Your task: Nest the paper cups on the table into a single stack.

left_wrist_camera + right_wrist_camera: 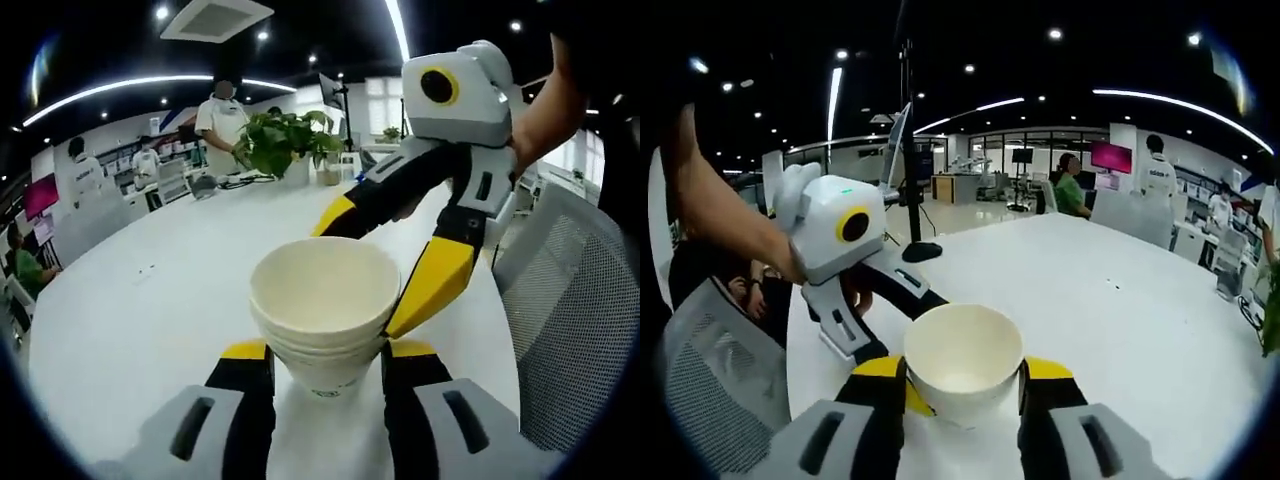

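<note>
We see both grippers clamped on the nested paper cups (325,320): left gripper (327,352) low, right gripper (965,375) at the rim. Small print on the lowest cup is unreadable. The stack stands on the white table (150,290), near its edge.

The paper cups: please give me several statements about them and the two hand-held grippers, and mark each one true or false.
1. The paper cups are nested into one stack. True.
2. The stack lies on its side. False: it stands upright, open mouth up.
3. The left hand-held gripper has a jaw on each side of the stack. True.
4. The right hand-held gripper is far from the stack. False: its jaws also flank the cups.
5. The white table carries a potted plant at its far end. True.
</note>
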The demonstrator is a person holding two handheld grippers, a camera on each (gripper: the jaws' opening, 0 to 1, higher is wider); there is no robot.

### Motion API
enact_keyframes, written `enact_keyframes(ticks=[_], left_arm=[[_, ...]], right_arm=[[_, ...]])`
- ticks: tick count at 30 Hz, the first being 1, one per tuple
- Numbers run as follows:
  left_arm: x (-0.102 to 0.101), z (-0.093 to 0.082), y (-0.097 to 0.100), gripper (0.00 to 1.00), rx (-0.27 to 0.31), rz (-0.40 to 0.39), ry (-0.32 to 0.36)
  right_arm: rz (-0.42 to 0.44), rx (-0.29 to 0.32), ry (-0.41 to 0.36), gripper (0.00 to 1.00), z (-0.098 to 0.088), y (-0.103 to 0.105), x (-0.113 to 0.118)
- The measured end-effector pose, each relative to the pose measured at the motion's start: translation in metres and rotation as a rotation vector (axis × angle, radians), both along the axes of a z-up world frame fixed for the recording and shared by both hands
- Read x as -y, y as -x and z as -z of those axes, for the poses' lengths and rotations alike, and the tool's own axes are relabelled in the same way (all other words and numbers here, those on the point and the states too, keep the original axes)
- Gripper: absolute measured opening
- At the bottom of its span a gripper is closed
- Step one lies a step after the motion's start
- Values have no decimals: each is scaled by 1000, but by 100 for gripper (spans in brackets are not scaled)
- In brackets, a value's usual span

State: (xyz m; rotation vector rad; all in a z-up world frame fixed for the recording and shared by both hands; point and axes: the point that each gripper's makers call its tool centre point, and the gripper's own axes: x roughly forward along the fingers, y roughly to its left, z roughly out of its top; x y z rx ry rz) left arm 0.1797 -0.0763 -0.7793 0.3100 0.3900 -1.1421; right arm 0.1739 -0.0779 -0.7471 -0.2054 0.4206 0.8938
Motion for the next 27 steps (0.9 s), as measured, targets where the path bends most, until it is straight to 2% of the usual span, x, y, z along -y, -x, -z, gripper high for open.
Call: enact_keyframes(ticks=[10, 15, 25, 27], left_arm=[[-8, 0, -26, 41, -9, -31, -6], [-12, 4, -28, 41, -31, -43, -14], [-13, 8, -29, 40, -49, -57, -10], [-13, 8, -29, 43, -59, -71, -5]], right_arm=[[-15, -6, -2, 44, 2, -29, -9], [-27, -23, 4, 44, 7, -32, -15], [-30, -15, 6, 45, 10, -35, -16], [-27, -14, -26, 50, 5, -35, -17]])
